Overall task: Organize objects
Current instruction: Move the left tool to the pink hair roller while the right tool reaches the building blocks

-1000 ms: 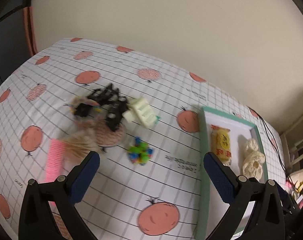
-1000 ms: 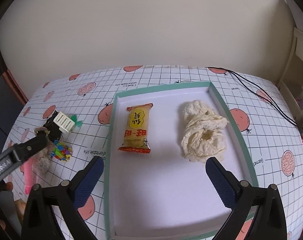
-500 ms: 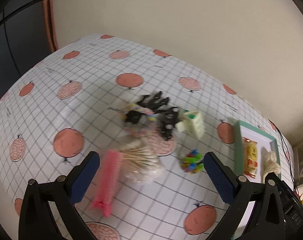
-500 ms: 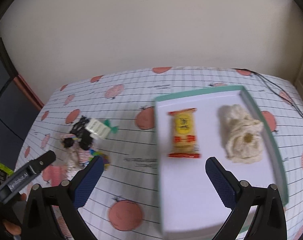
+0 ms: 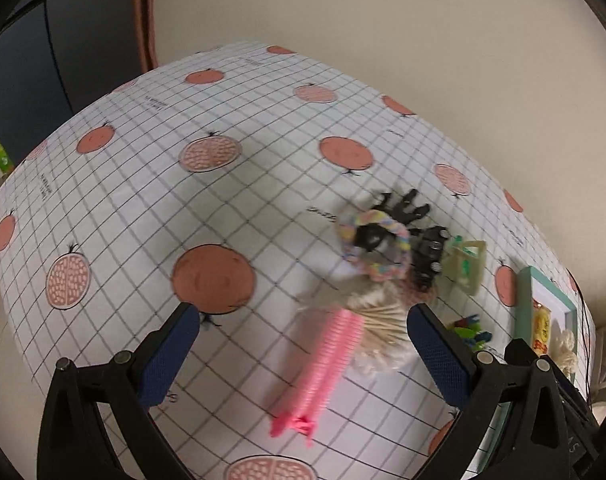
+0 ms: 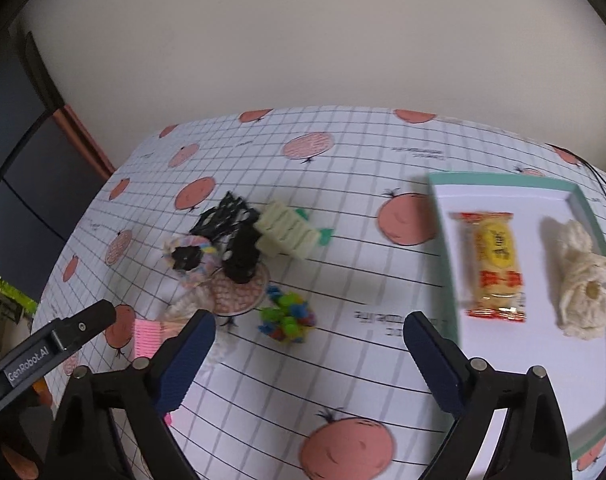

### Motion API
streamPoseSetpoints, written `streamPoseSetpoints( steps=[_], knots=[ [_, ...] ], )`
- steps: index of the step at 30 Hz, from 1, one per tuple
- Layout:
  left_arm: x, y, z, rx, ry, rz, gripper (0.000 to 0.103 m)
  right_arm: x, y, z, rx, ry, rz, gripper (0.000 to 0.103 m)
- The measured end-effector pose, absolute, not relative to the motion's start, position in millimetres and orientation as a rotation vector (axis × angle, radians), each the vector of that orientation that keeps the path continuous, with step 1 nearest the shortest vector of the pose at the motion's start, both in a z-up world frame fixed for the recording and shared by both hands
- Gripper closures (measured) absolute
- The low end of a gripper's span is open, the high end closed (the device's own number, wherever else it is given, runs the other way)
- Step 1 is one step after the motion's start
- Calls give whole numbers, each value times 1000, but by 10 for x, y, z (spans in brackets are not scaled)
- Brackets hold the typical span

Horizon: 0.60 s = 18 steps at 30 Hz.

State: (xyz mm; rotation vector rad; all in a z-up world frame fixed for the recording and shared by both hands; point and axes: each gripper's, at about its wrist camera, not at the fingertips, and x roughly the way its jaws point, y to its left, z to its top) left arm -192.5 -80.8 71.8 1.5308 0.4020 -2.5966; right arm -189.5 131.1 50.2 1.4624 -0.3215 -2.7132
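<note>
A pile of small items lies on the fruit-print cloth: a pink comb [image 5: 331,368], a bag of cotton swabs [image 5: 379,328], a pastel scrunchie [image 5: 373,244], black claw clips [image 5: 403,210], a cream claw clip [image 5: 467,268] and a bunch of colourful mini clips [image 5: 469,328]. My left gripper [image 5: 303,344] hangs open over the comb's near end. My right gripper [image 6: 309,340] is open just short of the colourful mini clips [image 6: 289,316]. The green-rimmed white tray [image 6: 503,180] holds a yellow snack pack [image 6: 495,264] and a cream scrunchie [image 6: 583,280].
One arm of the left gripper [image 6: 63,340] reaches in at the left of the right wrist view, near the pink comb [image 6: 147,336]. A beige wall stands behind the table. A black cable [image 6: 603,178] runs past the tray's far right corner.
Both views have swung left. The right gripper has left the tray and now faces the pile. The left gripper has pulled back, so the comb and swabs lie between its fingers.
</note>
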Motion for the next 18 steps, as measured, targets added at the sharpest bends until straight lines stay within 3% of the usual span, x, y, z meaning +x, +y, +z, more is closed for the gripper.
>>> streamPoseSetpoints(
  steps=[7,18],
  knots=[
    [-1930,-916,601,1577,447,-2523,0,-1965,1083,413,1483,-271,-2675,13],
    [-1953,-711,432,1677,420,-2507,1,-2059,1108,230,1544,-244,-2659,33]
  ],
)
